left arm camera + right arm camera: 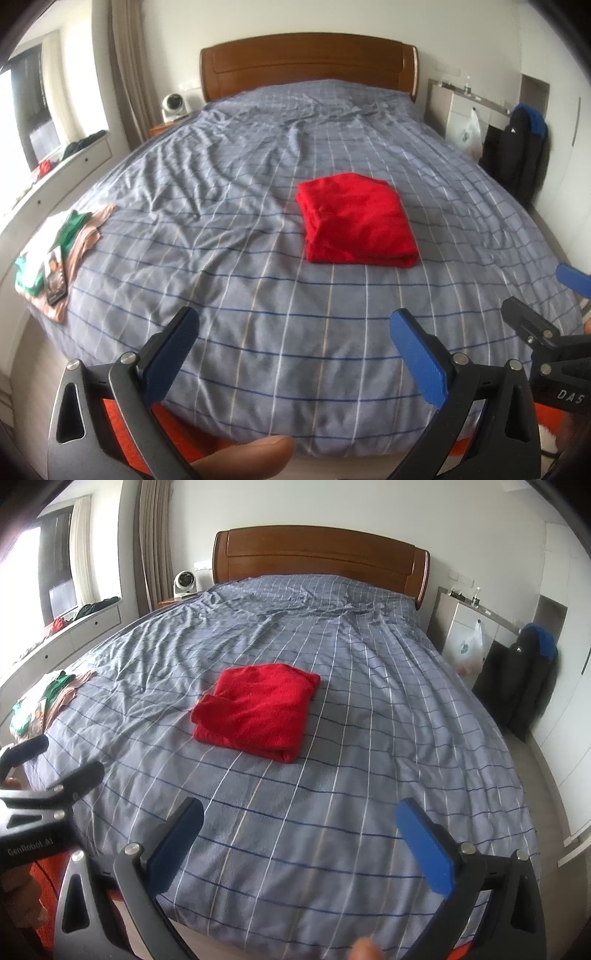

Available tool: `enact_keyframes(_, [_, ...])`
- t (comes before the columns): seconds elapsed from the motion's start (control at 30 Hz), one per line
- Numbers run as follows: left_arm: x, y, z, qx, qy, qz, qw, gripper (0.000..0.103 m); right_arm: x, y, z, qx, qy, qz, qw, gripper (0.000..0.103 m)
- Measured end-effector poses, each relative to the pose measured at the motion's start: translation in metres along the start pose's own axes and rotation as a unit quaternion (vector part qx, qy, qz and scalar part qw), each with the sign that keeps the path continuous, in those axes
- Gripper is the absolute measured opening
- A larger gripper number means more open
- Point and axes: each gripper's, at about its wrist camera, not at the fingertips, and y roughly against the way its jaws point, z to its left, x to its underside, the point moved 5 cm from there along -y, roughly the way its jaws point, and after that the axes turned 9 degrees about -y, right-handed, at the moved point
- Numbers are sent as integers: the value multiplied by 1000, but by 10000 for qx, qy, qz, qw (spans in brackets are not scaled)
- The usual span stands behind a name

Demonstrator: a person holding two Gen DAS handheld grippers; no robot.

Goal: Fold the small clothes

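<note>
A red garment (356, 218) lies folded into a neat rectangle on the blue checked bed cover (229, 229), a little past the middle; it also shows in the right wrist view (256, 716). My left gripper (293, 332) is open and empty, held above the near edge of the bed. My right gripper (299, 823) is open and empty too, beside the left one at the bed's foot. The right gripper shows at the right edge of the left wrist view (546, 306), and the left gripper at the left edge of the right wrist view (55, 764).
A pile of green, white and pink clothes (62, 243) with a phone (55, 275) on it lies at the bed's left edge. Wooden headboard (310, 62) at the back. White window bench (55, 173) on the left. Black and blue jacket (517, 147) and white cabinet (461, 107) on the right.
</note>
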Motion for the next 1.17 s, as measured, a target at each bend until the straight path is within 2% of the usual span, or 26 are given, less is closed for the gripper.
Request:
enact_keyframes(0.6, [0, 2, -1, 5, -7, -37, 10000, 103, 1, 3, 6, -44, 136, -47, 9999, 102])
enact_keyframes(0.87, [4, -4, -3, 50, -11, 114, 9999, 103, 3, 1, 4, -7, 128, -14, 9999, 102])
enact_keyframes(1.17, [1, 3, -5, -12, -16, -156, 9999, 103, 4, -1, -1, 16, 91, 15, 10000, 102])
